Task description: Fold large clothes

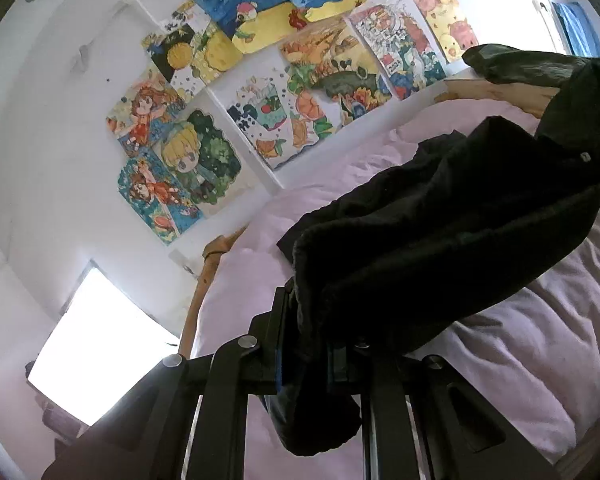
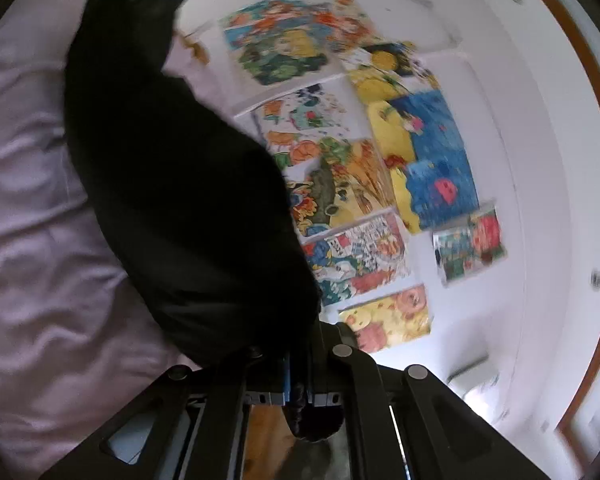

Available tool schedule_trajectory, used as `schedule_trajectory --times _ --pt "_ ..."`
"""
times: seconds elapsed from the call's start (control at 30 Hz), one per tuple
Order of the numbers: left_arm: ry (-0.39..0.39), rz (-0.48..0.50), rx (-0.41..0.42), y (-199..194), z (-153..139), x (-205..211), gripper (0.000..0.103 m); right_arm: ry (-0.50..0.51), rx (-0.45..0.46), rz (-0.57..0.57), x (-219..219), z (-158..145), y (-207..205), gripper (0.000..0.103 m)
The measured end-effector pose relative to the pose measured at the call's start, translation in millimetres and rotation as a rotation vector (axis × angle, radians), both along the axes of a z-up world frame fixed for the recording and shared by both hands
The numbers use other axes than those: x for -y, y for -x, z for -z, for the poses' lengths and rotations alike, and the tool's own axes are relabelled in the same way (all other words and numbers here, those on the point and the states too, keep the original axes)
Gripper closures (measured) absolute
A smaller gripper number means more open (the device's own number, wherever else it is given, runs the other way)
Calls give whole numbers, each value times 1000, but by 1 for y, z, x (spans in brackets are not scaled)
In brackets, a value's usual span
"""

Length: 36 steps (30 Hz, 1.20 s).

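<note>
Above the pale pink wrinkled bedspread (image 1: 532,340), left gripper (image 1: 306,344) clenched on a bunched edge of the large black fabric garment (image 1: 440,232); cloth pinched between the blue-padded jaws, loose end hanging below them. Garment lifted, stretching from the jaws up toward the right edge of the left wrist view, sagging in heavy folds over the bedspread, far end draped near the wooden bed frame (image 1: 496,90). Small metal snap visible on the fabric near the right side. White wall (image 1: 60,140) behind the far edge of the bed, covered with colourful hand-painted paper drawings (image 1: 260,80). Bright window (image 1: 92,340) at lower left.

Right wrist view: right gripper (image 2: 298,376) likewise clamped on a fold of the same black garment (image 2: 180,184), tuft of fabric protruding beneath the jaws. Garment rising from the jaws toward the upper left, above the bedspread (image 2: 32,220). Drawings (image 2: 360,168) on the wall at right, blurred. Wooden floor glimpsed below, between the gripper's arms.
</note>
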<state>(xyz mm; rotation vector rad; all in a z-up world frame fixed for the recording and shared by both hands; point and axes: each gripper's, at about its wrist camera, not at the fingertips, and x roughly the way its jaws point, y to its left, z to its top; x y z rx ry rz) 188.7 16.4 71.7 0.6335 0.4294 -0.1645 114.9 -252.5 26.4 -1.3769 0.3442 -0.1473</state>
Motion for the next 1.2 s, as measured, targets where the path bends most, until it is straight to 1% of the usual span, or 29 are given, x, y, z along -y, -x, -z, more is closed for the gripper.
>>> schedule_trajectory --times 0.07,0.13,0.2,0.3,0.4,0.5,0.57,0.63,0.73,0.83,0.93,1.07,1.13,1.2 --pt "4 1 2 -9 -6 0 91 -47 -12 3 5 -10 -9 98" --pt "5 5 22 -16 -11 0 91 -96 -14 7 10 -20 -20 98" --pt "28 13 45 -20 -13 -2 91 -118 -2 15 10 -25 -29 98" --pt "61 36 85 -20 -11 -10 91 -96 7 25 5 -22 -40 98" --pt "72 41 128 -24 -8 -15 91 -88 38 -3 6 -22 -45 98" --pt "107 41 144 -31 -10 -18 91 -74 72 -29 9 -18 -53 98" --pt "126 51 155 -37 -12 -19 91 -19 105 -48 9 -11 -64 98" --pt "136 52 166 -48 -16 -18 91 -7 120 -45 10 -9 -81 98" --pt "143 41 176 -69 -24 -12 91 -61 136 -24 12 -18 -111 98" --pt "133 23 192 -99 -32 -2 91 -106 136 7 11 -28 -146 98" --pt "123 -15 168 -137 -33 8 91 -118 122 35 9 -32 -187 97" --pt "111 -42 139 -193 -31 16 91 -165 120 67 13 -27 -239 97" --pt "98 -43 138 -215 -25 20 91 -206 114 86 20 -20 -266 97" --pt "105 -44 129 -238 -16 23 91 -220 89 103 26 -10 -288 97"
